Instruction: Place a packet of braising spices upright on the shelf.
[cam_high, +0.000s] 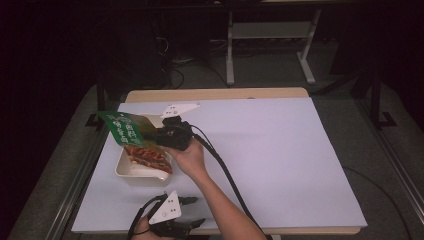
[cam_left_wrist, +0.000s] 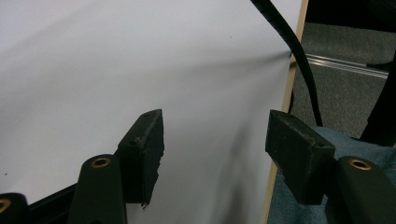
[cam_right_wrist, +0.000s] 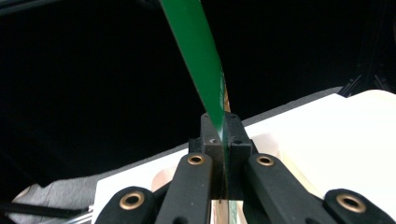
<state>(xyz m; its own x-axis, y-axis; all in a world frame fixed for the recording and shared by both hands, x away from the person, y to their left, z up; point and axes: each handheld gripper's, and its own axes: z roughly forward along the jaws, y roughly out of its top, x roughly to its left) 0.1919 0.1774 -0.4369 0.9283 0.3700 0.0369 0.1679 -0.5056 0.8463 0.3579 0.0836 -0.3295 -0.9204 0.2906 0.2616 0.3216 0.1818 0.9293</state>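
A green snack packet (cam_high: 127, 132) with white lettering and a red food picture is held tilted over a cream rectangular tray (cam_high: 131, 170) at the table's left. My right gripper (cam_high: 159, 136) is shut on the packet's edge. In the right gripper view the packet (cam_right_wrist: 201, 70) shows edge-on as a thin green strip rising from between the closed jaws of the right gripper (cam_right_wrist: 223, 135). My left gripper (cam_high: 192, 211) rests near the table's front edge, open, with nothing between its fingers. In the left gripper view the left gripper (cam_left_wrist: 215, 140) spans bare white surface and the table's edge.
A white sheet (cam_high: 260, 150) covers the wooden table (cam_high: 215, 94). The right gripper's black cable (cam_high: 225, 172) trails across the sheet toward the front edge. Grey floor and table legs (cam_high: 230, 50) lie beyond the far edge.
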